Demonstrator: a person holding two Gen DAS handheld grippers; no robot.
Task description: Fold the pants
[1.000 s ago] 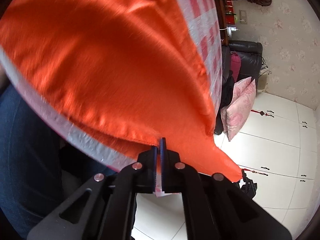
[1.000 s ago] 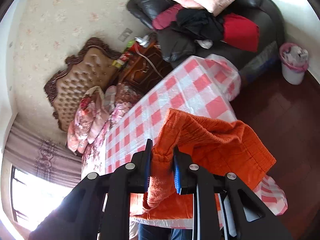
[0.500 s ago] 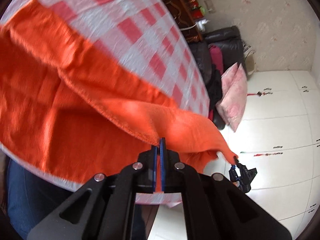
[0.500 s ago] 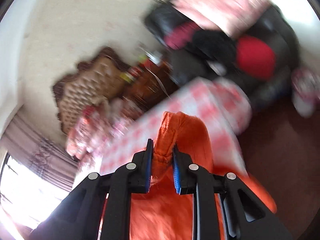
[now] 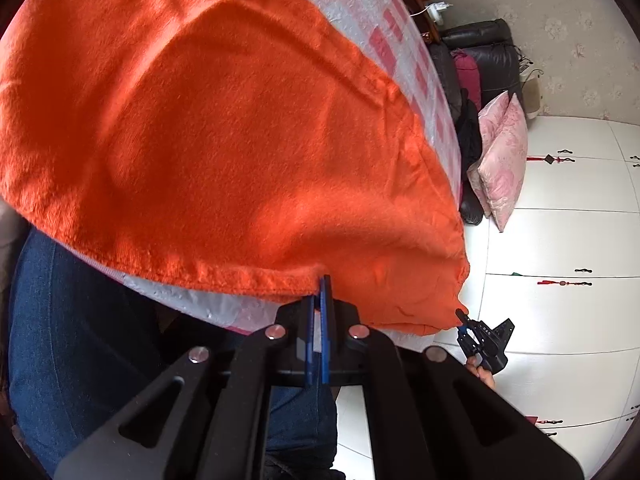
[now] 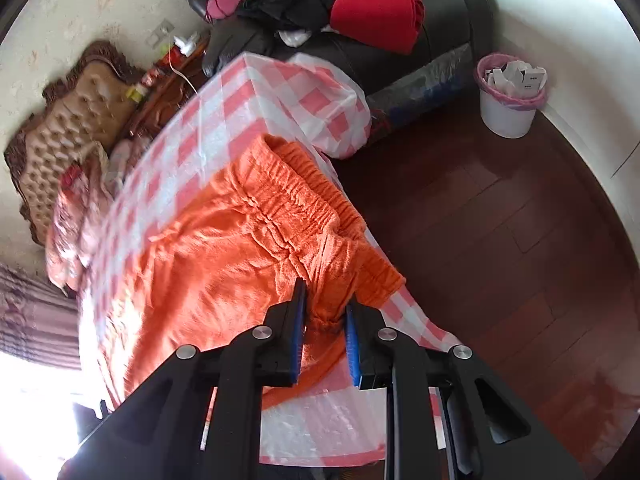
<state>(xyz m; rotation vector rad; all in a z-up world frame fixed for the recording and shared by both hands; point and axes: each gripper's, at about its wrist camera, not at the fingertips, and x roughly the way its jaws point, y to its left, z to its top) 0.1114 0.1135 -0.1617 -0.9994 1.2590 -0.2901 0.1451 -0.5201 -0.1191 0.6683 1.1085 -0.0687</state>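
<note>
The orange pants lie spread on a table with a red-and-white checked cloth. My left gripper is shut on the pants' near hem at the table's front edge. In the right wrist view the pants show their gathered elastic waistband toward the table's right edge. My right gripper is shut on the near corner of the waistband, with bunched fabric between the pads. It also shows small in the left wrist view, at the pants' far corner.
A black sofa piled with clothes and pink pillows stands beyond the table. A white bin sits on the dark wood floor. A bed with a carved headboard is at left. The person's jeans are close below.
Both grippers brought the pants down from a raised, bunched hold. The pants now lie spread flat on the checked cloth, with the hem and waistband at the table's near edge.
</note>
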